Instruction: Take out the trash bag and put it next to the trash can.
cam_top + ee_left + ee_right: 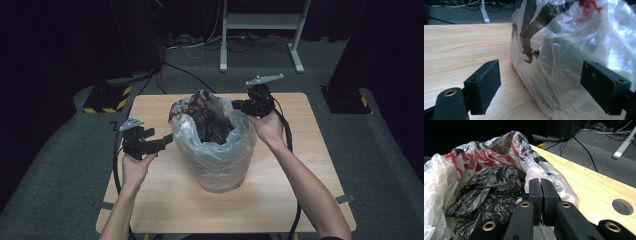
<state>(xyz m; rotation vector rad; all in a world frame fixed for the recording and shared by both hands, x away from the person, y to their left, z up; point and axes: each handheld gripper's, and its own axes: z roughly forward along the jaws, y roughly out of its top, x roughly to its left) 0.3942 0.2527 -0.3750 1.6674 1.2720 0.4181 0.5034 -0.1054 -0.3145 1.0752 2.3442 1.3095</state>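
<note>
A bin lined with a clear plastic bag (220, 160) (574, 50) stands in the middle of the wooden table (300, 200). Crumpled black bags (215, 127) (489, 192) and a red-and-white bag (192, 104) (474, 155) fill its top. At the far right of the rim, my right gripper (238, 105) (541, 181) is shut, with the clear plastic bunched at its tips. My left gripper (164, 142) (545, 77) hovers beside the bag's left wall. Its jaws stand wide open, with the bag's side in the space between them but not touched by the pads (485, 82).
The table (594, 187) has a round grey cable port (622, 206) near its right side. Beyond the far edge stand a white frame (260, 22) and a yellow-and-black striped base (107, 97), with cables (195, 75) on the grey floor.
</note>
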